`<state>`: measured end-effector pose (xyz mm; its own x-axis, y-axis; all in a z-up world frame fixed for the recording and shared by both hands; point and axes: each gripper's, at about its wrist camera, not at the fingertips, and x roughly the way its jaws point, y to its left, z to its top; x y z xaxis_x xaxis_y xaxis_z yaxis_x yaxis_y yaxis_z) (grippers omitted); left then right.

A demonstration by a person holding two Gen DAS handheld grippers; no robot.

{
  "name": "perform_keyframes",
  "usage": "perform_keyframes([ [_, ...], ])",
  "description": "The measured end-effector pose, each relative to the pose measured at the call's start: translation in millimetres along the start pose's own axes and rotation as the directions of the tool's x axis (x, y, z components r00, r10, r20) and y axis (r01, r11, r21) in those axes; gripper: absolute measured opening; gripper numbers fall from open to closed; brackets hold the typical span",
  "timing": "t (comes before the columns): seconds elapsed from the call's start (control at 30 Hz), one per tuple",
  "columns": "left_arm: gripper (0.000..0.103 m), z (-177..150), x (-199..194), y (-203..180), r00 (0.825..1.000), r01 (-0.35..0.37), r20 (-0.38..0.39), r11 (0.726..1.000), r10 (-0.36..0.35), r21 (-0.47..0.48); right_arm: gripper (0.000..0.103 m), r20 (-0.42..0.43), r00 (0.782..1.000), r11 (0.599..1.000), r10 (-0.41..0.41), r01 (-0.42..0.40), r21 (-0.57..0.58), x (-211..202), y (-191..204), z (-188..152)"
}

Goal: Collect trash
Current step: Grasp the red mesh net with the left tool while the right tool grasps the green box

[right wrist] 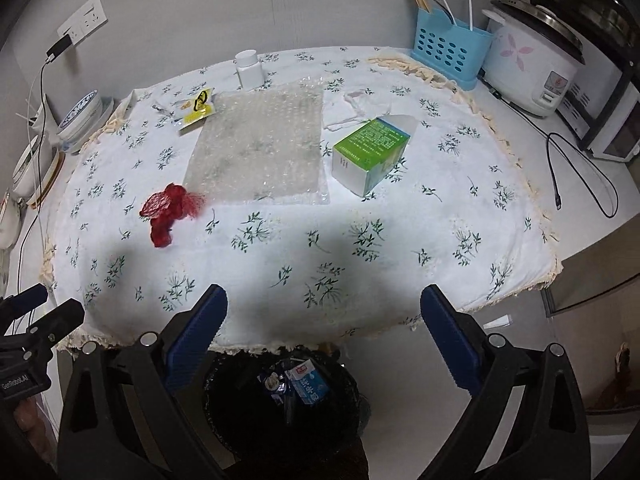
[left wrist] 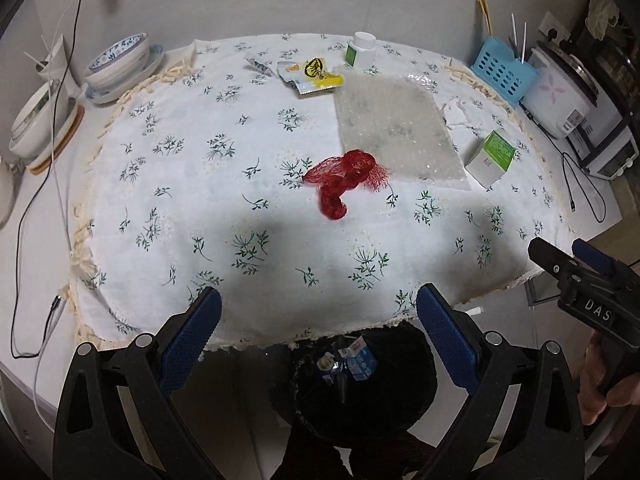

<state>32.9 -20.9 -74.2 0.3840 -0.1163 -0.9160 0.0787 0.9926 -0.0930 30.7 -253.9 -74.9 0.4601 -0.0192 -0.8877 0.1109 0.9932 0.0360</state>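
Note:
On the flowered tablecloth (left wrist: 240, 160) lie a red mesh net (left wrist: 340, 180) (right wrist: 168, 208), a bubble-wrap sheet (left wrist: 392, 128) (right wrist: 260, 148), a green-and-white box (left wrist: 490, 156) (right wrist: 368, 152), a yellow wrapper (left wrist: 312, 74) (right wrist: 196, 110), torn white paper (left wrist: 456, 114) (right wrist: 348, 112) and a white bottle (left wrist: 360, 50) (right wrist: 248, 68). Below the table's near edge stands a black bin (left wrist: 400, 400) (right wrist: 224, 408) holding a blue carton (left wrist: 362, 364) (right wrist: 310, 386). My left gripper (left wrist: 320, 320) and right gripper (right wrist: 322, 300) hover side by side above the bin, both open and empty.
Stacked bowls (left wrist: 120, 60) and white pots sit at the table's left end. A blue utensil basket (right wrist: 450, 50), a rice cooker (right wrist: 532, 64) and an oven stand at the right. Black cables (right wrist: 580, 168) trail over both ends. A hand (left wrist: 608, 384) grips the right tool.

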Motion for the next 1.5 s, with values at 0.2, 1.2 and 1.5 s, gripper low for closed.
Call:
perform_keyframes([
  [0.2, 0.095, 22, 16, -6, 0.999, -0.027, -0.017, 1.000, 0.027, -0.009, 0.093, 0.000, 1.000, 1.000, -0.015, 0.015, -0.016, 18, -20, 34],
  [1.2, 0.067, 90, 142, -18, 0.986, -0.092, -0.139, 0.996, 0.089, -0.018, 0.084, -0.254, 0.962, 0.967, 0.103, -0.038, 0.250, 153, -66, 138],
  [1.5, 0.025, 91, 143, -18, 0.984, -0.070, -0.167, 0.997, 0.063, -0.034, 0.059, -0.290, 0.947, 0.948, 0.134, -0.037, 0.316, 167, -67, 135],
])
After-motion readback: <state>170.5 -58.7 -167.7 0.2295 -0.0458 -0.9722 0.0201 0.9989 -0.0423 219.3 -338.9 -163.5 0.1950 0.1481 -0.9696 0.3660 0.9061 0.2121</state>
